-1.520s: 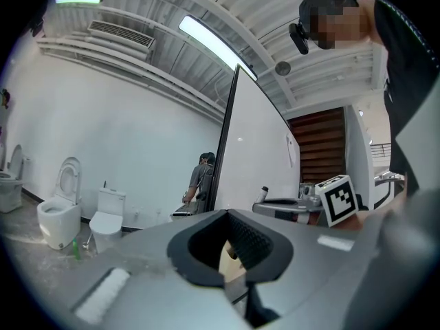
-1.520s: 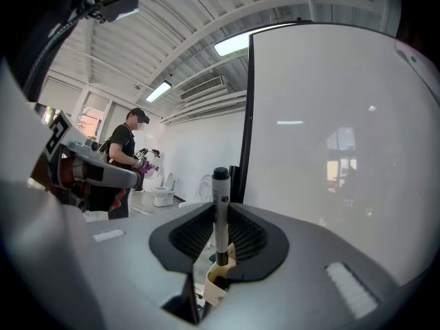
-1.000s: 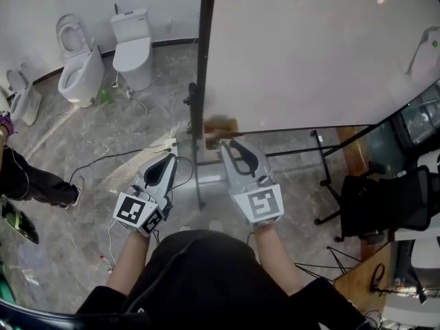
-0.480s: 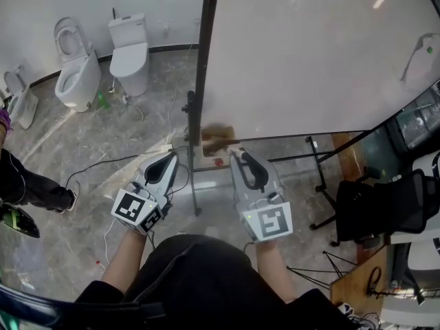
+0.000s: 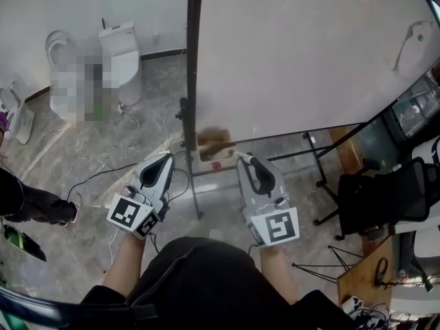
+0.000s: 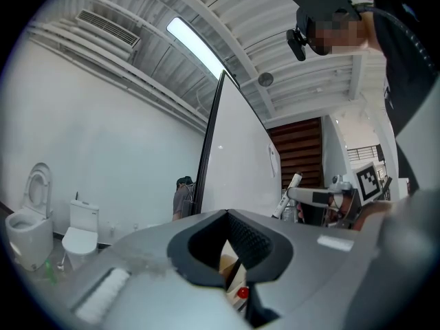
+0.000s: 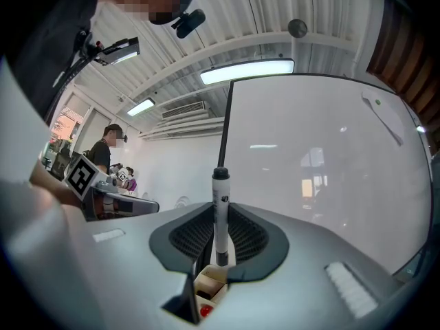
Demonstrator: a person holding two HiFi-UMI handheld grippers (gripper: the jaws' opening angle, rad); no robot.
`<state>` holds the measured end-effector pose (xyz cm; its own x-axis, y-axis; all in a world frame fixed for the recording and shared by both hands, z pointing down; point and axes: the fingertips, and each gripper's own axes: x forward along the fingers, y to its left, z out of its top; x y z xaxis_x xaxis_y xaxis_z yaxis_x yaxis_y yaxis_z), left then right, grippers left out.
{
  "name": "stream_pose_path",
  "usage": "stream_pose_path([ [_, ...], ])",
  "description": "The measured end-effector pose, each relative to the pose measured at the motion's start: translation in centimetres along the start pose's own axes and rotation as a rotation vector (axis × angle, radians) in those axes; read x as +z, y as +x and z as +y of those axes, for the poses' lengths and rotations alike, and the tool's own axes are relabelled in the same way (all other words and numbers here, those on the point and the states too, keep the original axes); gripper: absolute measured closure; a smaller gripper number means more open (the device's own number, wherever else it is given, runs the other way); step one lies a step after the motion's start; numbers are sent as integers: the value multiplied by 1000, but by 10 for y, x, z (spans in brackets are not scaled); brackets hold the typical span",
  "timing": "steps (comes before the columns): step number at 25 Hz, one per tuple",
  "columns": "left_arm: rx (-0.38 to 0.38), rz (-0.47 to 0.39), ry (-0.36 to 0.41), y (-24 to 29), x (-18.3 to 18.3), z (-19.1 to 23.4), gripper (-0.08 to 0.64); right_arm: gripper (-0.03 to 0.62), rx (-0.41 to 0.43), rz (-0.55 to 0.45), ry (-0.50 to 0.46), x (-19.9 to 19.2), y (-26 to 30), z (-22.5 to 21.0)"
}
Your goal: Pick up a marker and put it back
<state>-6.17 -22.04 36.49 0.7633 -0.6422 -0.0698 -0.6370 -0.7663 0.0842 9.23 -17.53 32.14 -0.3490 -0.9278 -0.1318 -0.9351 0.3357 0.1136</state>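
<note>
Marker [image 7: 221,191] out of box [image 5: 214,143], upright in right claw [image 7: 220,210].
Right claw narrow, pads pinching the white marker near its lower end, dark tip up, whiteboard [image 5: 309,53] behind. Vs. 1 s ago: claw tips were at the cardboard box's edge, now drawn back twd the body & a bit right, box just ahead-left; same grip on marker. In right gripper view, box sits below the marker w/ a small red thing [image 7: 204,311] just beside it. Left claw [image 5: 163,160] closed, tips together, nothing btwn pads, barely shifted in head view, beside the board's stand post [image 5: 190,81]. Toilet [image 5: 124,53] further left in frame than before.
</note>
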Motion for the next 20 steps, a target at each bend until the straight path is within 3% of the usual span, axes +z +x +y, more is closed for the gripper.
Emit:
stream_pose_path([
  [20,13,-14,0,3,1,-6,554,520,36,-13,14,0,3,7],
])
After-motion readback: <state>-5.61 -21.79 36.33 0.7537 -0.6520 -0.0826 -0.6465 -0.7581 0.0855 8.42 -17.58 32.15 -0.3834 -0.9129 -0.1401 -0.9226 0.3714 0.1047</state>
